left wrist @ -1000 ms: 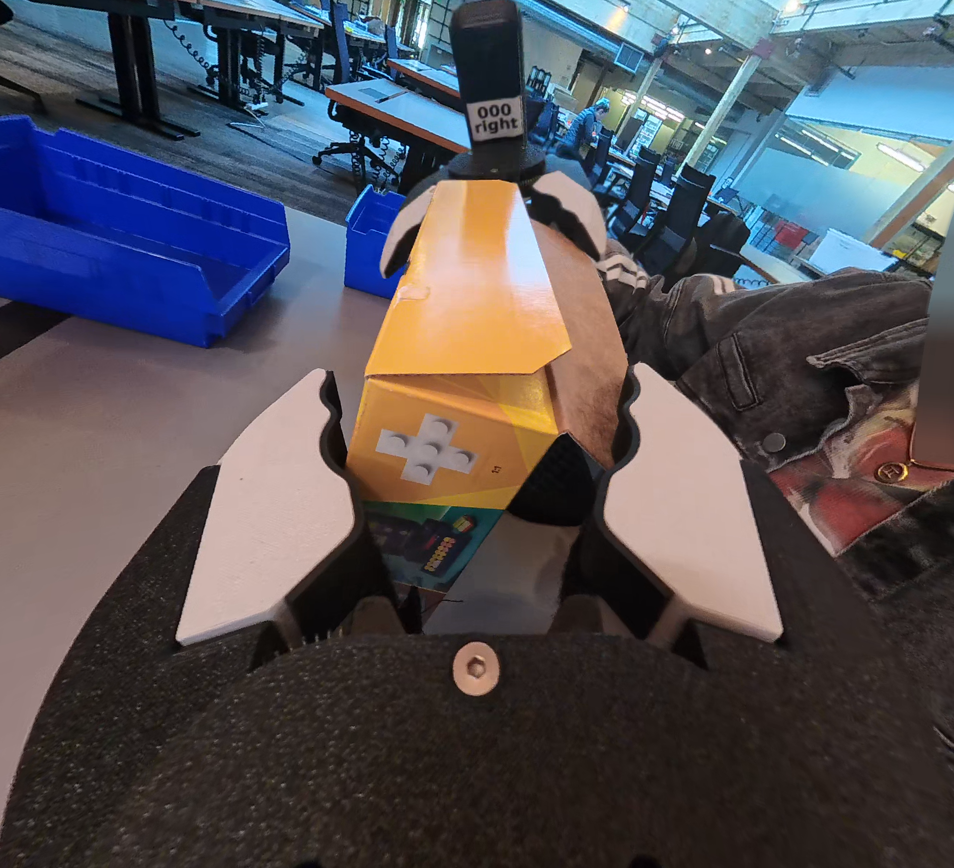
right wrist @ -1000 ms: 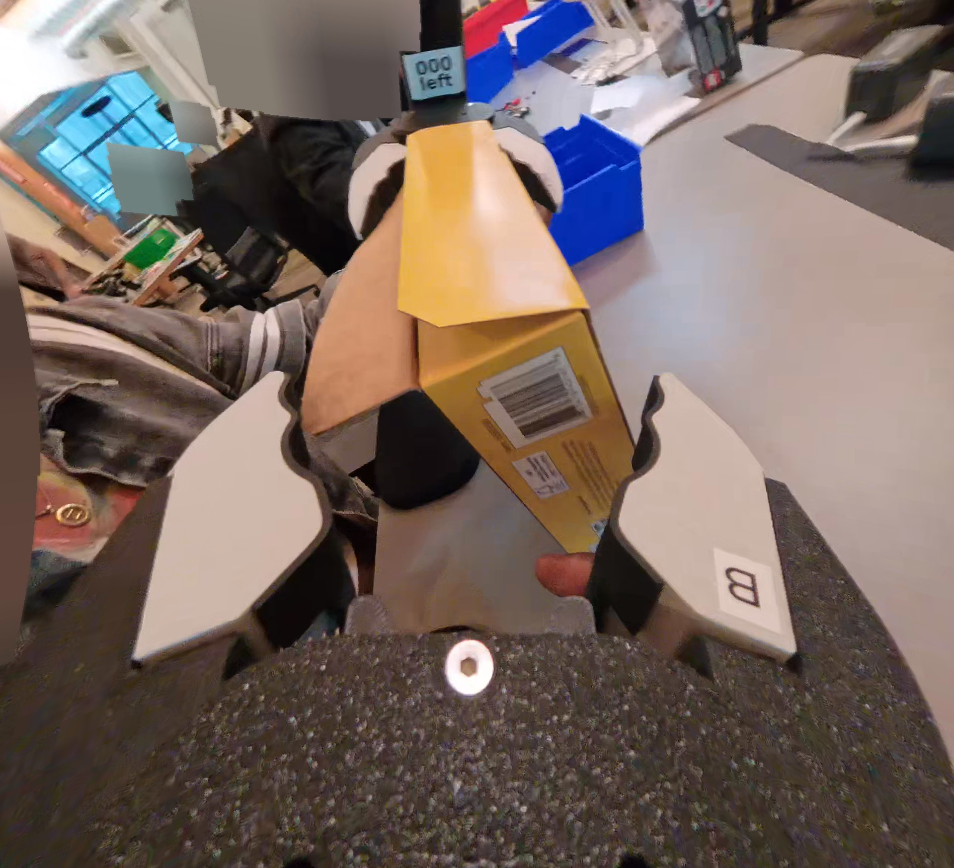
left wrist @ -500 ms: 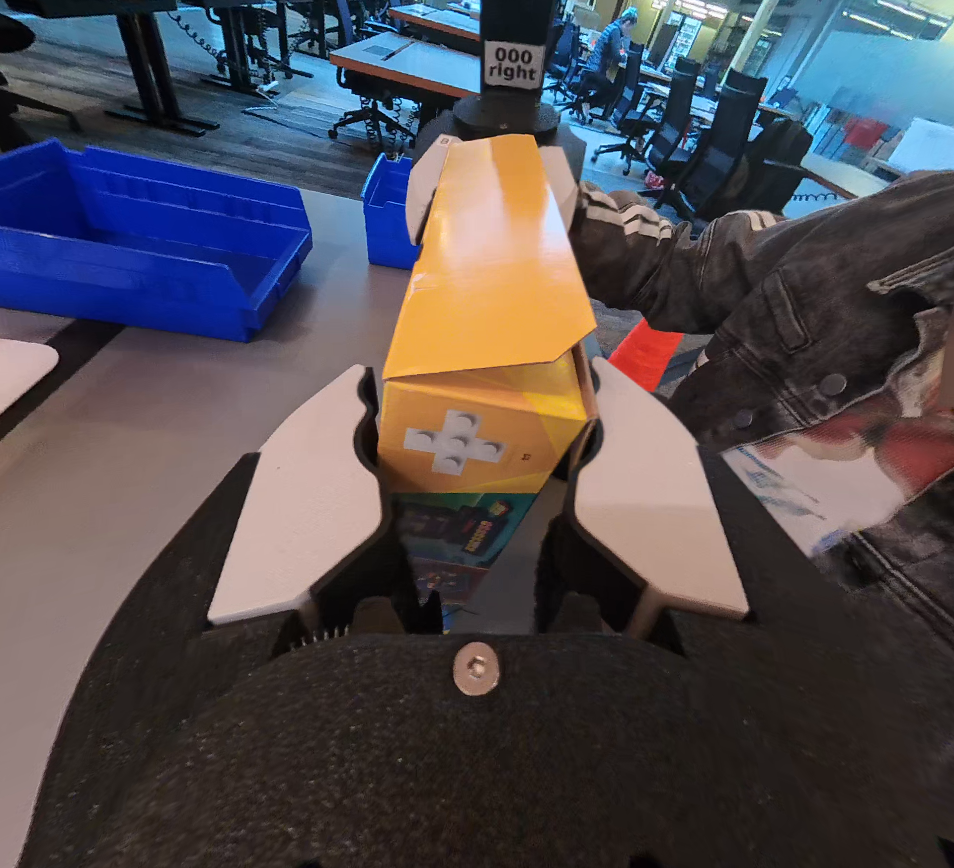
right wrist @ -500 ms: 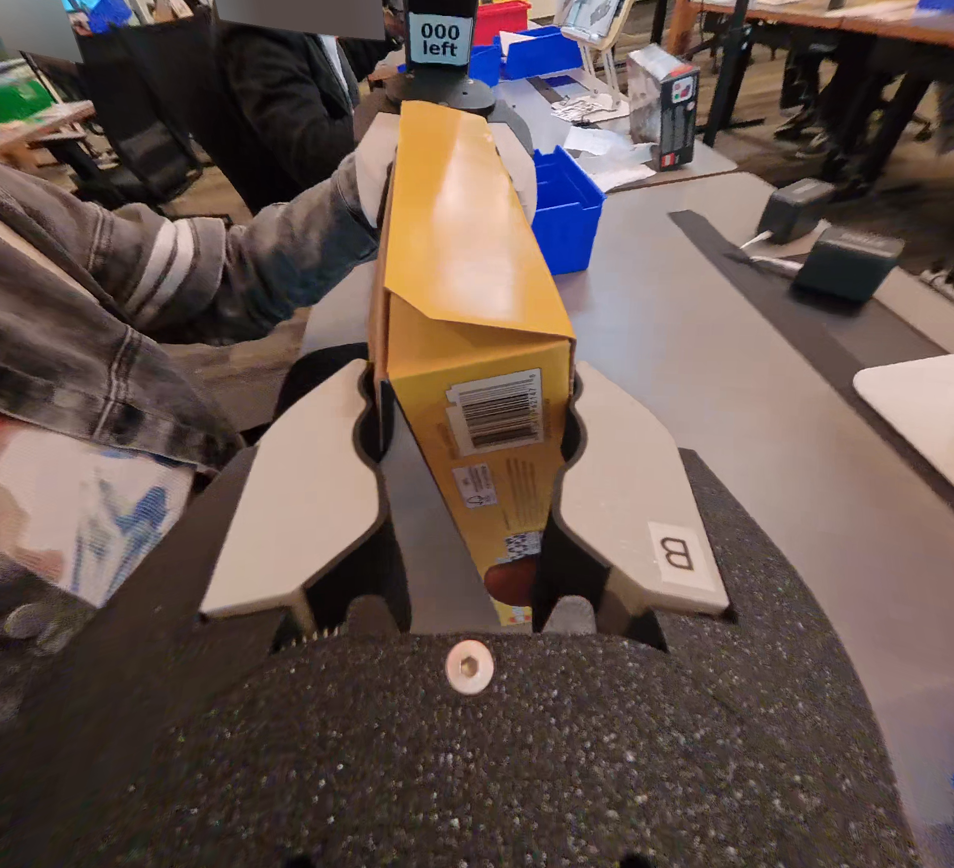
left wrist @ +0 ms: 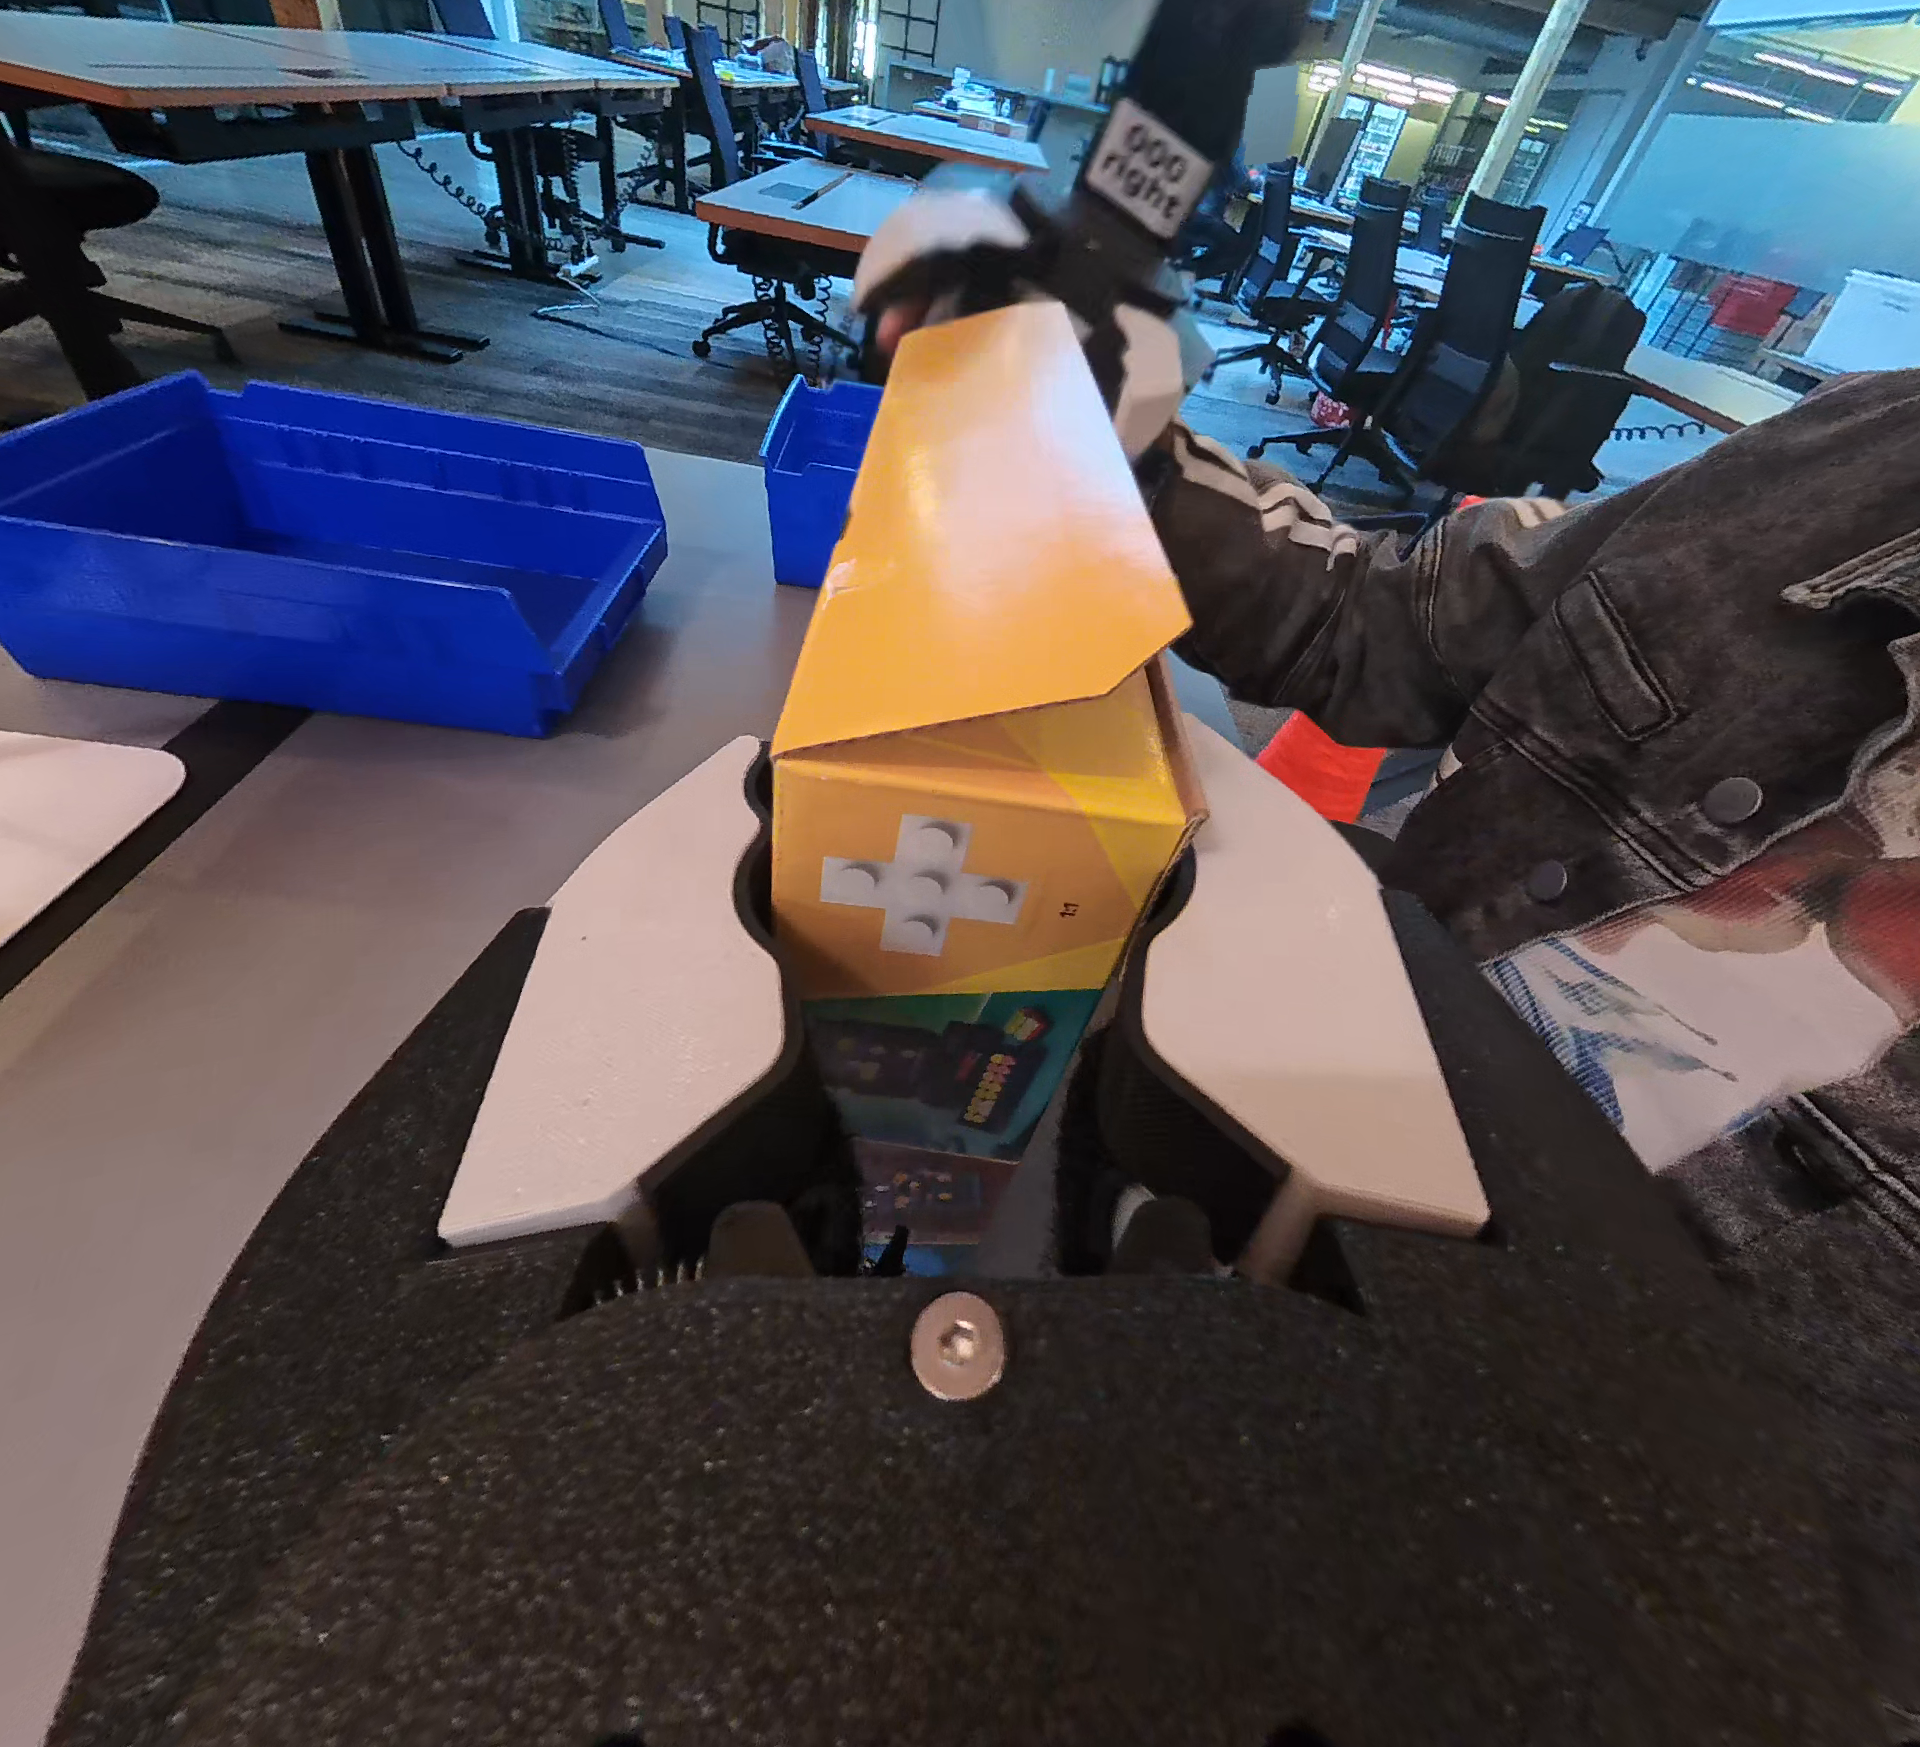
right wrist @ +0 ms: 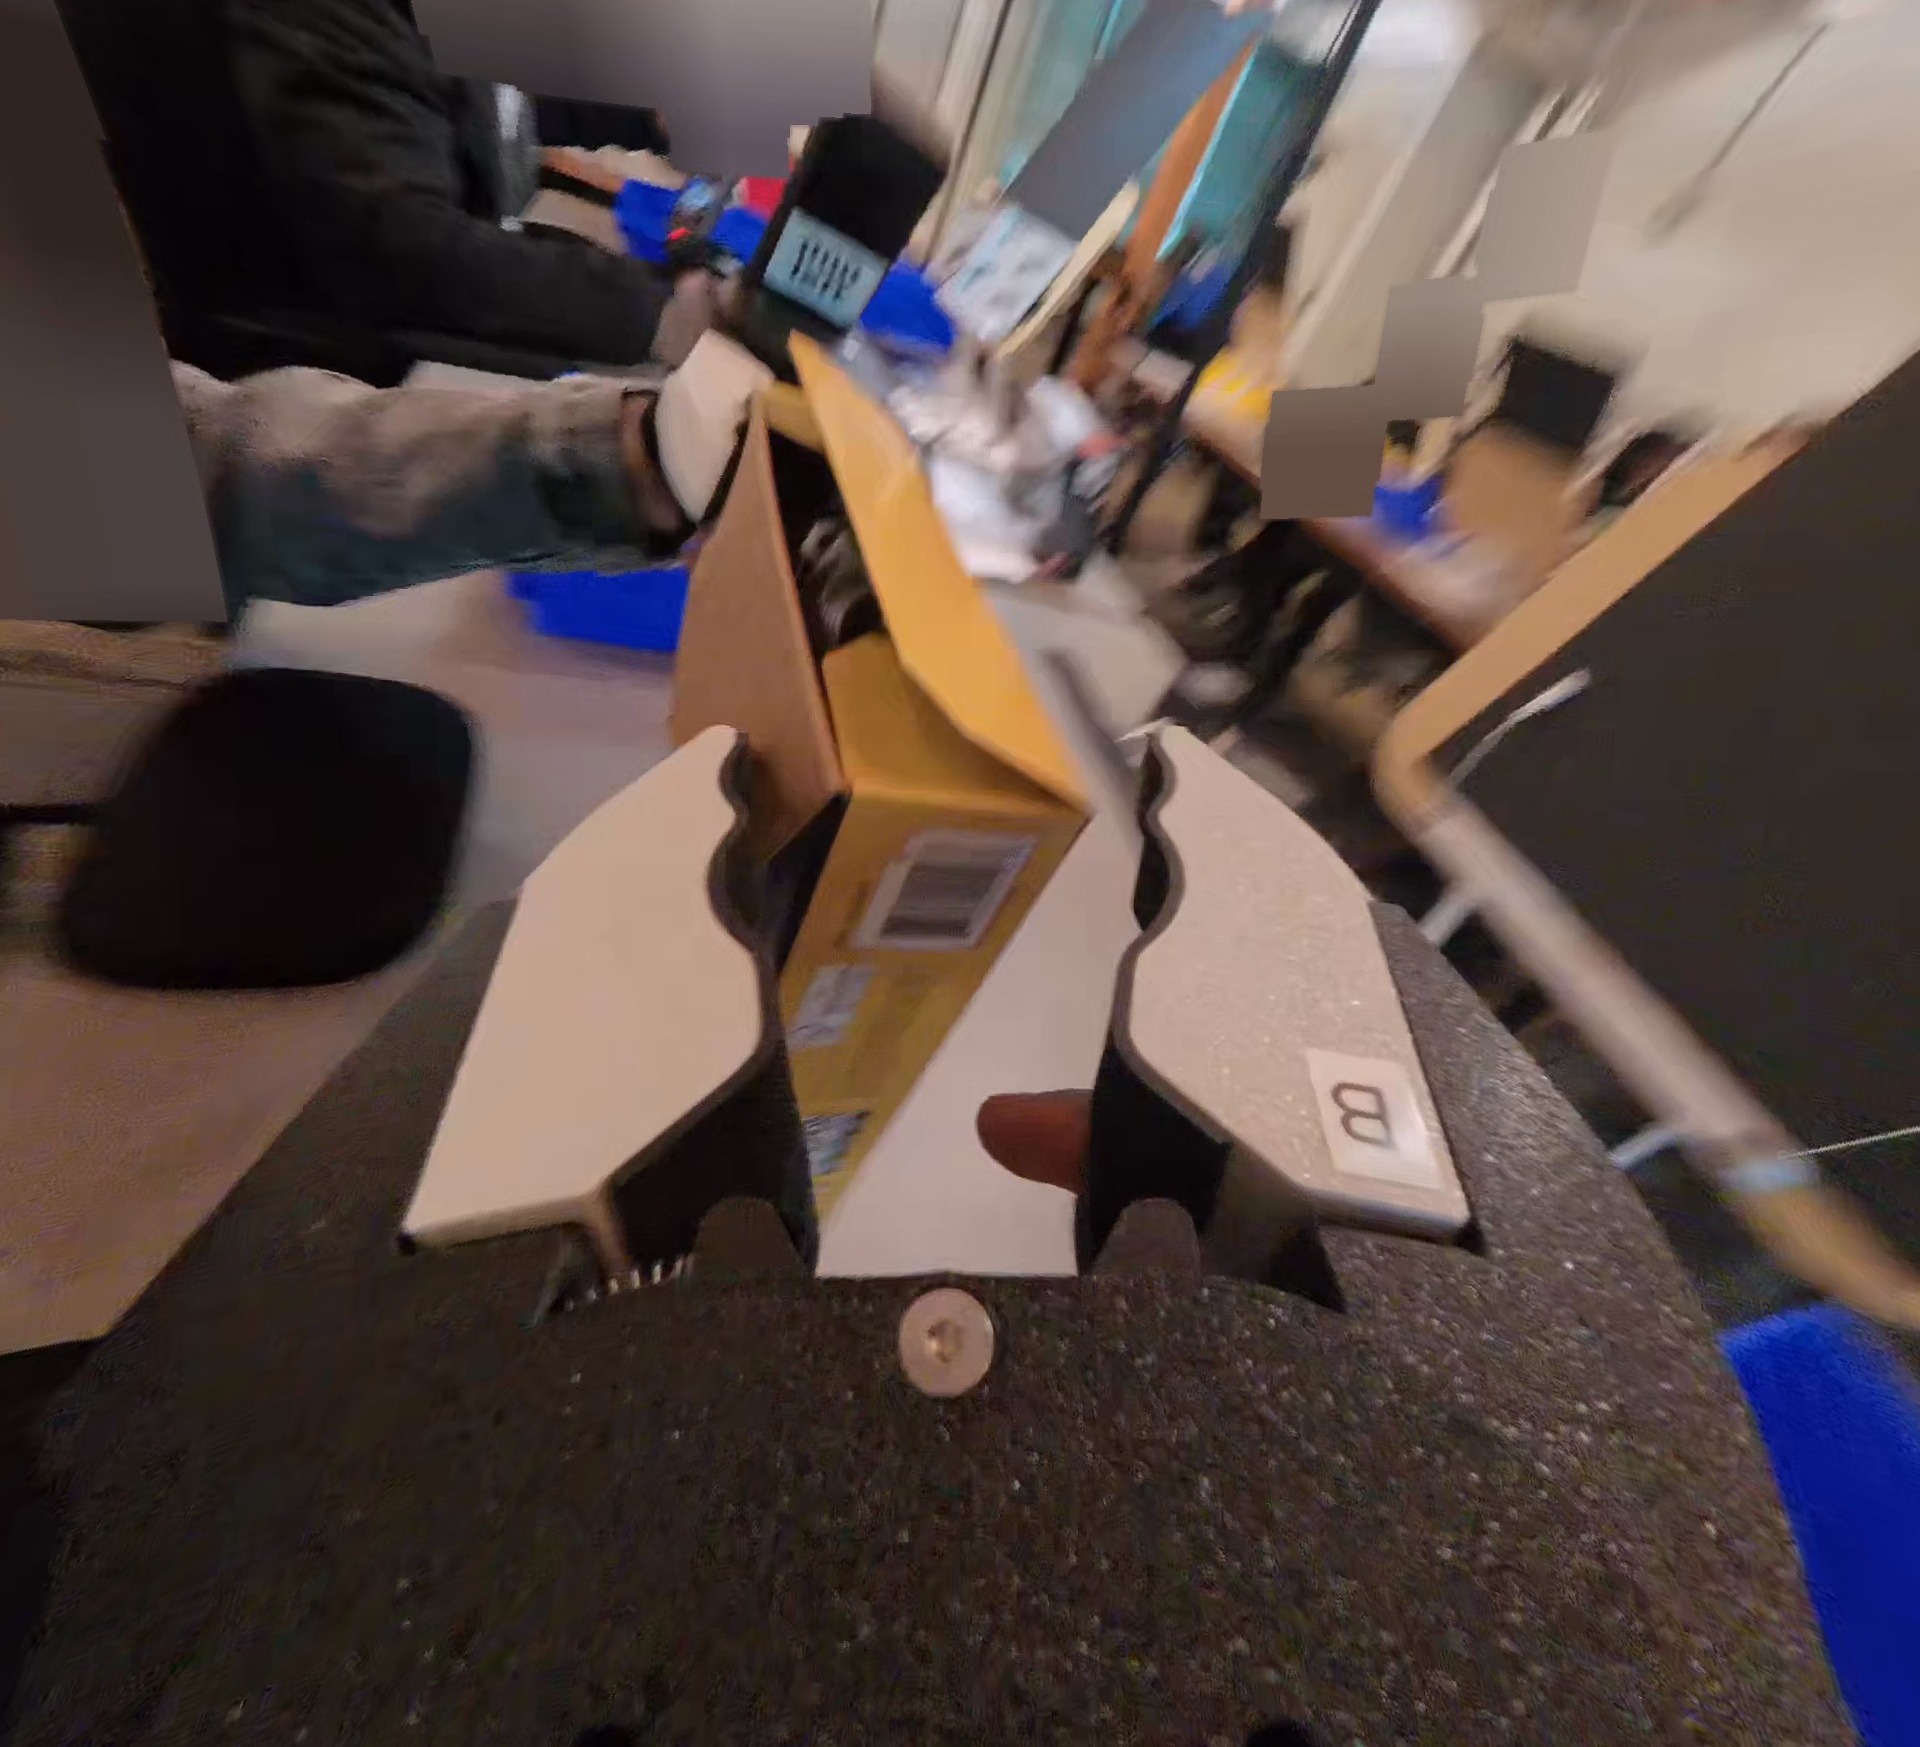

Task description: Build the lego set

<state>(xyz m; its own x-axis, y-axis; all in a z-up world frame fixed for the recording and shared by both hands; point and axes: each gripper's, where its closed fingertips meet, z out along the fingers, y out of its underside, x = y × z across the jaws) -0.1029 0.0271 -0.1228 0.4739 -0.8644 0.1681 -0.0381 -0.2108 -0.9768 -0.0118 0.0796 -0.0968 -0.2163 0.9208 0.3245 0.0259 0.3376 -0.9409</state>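
One yellow box [left wrist: 966, 876], two blue bins [left wrist: 312, 575]

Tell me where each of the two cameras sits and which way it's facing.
Left wrist view: sits on the left gripper, facing along the yellow box clamped between its fingers, toward the right gripper and the person's jacket sleeve.
Right wrist view: sits on the right gripper, facing back along the yellow box toward the left gripper and the other sleeve; blurred.
Shared: yellow box, both grippers, grey table.
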